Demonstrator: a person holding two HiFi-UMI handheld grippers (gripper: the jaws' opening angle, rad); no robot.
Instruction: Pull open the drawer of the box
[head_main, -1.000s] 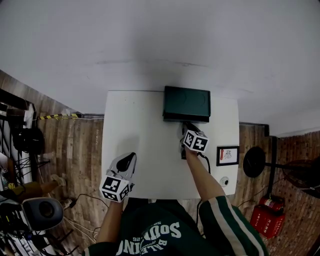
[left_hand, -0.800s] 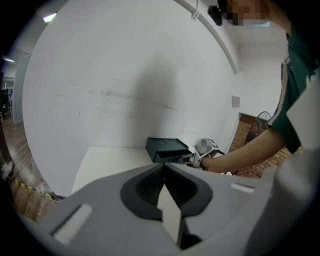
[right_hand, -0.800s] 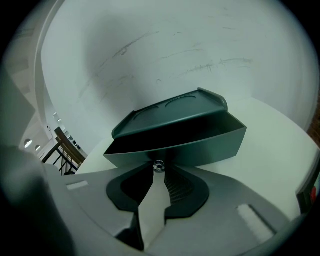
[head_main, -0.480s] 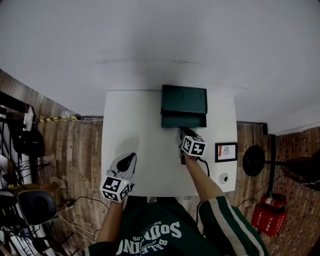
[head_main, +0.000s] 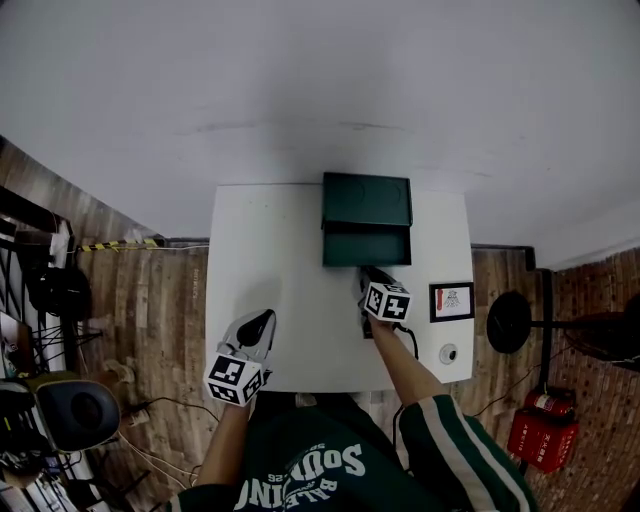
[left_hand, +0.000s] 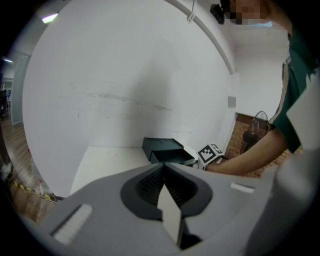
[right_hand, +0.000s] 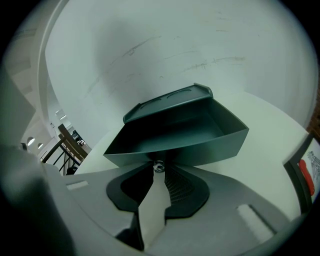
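A dark green box (head_main: 366, 200) stands at the far edge of the white table (head_main: 280, 250). Its drawer (head_main: 366, 245) is pulled out toward me, and its inside shows empty in the right gripper view (right_hand: 185, 135). My right gripper (head_main: 370, 274) is at the drawer's front, shut on the small metal knob (right_hand: 159, 166). My left gripper (head_main: 260, 318) rests shut at the table's near left, holding nothing. From the left gripper view the box (left_hand: 161, 146) and the right gripper's marker cube (left_hand: 211, 153) show far ahead.
A framed card (head_main: 452, 300) and a small round object (head_main: 448, 356) lie on the table's right side. A black cable runs from the right gripper. A round-based stand (head_main: 510, 322) and a red object (head_main: 540, 440) are on the floor at right.
The right gripper has drawn back toward me with the knob, and the drawer has slid further out of the box. The left gripper has stayed put.
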